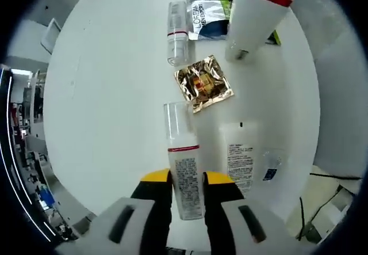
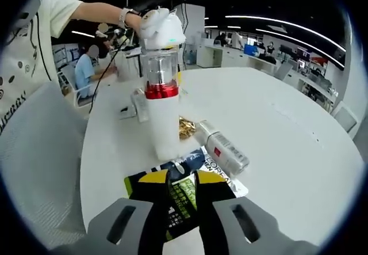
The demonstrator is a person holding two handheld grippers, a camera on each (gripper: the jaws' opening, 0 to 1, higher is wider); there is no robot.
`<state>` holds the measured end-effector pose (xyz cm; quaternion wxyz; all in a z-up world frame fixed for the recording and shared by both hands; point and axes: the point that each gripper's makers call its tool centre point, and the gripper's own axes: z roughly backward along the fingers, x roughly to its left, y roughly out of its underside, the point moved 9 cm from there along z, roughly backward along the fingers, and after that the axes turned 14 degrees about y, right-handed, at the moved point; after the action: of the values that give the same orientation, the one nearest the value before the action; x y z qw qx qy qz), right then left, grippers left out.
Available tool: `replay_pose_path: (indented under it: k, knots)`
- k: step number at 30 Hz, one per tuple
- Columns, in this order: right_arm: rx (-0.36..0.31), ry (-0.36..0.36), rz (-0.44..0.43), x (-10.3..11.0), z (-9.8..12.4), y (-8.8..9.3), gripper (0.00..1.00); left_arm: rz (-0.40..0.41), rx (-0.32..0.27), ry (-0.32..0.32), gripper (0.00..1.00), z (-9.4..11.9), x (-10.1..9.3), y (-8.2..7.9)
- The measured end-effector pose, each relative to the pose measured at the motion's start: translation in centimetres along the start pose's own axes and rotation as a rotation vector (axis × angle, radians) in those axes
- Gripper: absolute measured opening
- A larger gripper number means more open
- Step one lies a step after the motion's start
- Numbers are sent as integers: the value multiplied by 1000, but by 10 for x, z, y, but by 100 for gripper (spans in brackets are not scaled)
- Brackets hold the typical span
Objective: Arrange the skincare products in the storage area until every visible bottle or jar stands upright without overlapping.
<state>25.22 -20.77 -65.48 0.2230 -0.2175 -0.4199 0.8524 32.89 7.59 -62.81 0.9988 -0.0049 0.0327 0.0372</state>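
Held bottle (image 1: 185, 177): clear-capped, red band, clamped between the left tool (image 1: 187, 187) jaws at 6 o'clock, lifted over the white table (image 1: 109, 94).
Upright bottle (image 2: 161, 108): white, red band, clear cap, standing at 12 o'clock of the right tool (image 2: 181, 184).
Lying bottle (image 2: 224, 147): on its side, 2 o'clock.
Right tool: gripping a green sachet (image 2: 183, 196).
Gold packet (image 1: 204, 83): flat, mid-table.

bottle (image 1: 183, 174) lying on table (image 1: 103, 94) between left claw (image 1: 187, 180) jaws | foil packet (image 1: 204, 84) beyond | flat tube (image 1: 241, 157) beside
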Motion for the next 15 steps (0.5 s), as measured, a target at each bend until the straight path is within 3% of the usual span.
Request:
replay_pose_path:
  k: [3,7,10,15]
  knots:
    - [3,8,1,4,2,-2,17,-5,-25,13,16,9,-18,1]
    - [12,18,5,8,6,-4,17,-16,-41,18,16,12,-24,1]
    - [10,18,-5,14,9,-6,17,-23,-73,48,16,18,-43,0]
    - [4,11,-18,19,14,-6,18,-32,-111,74,16,18,-52,-2]
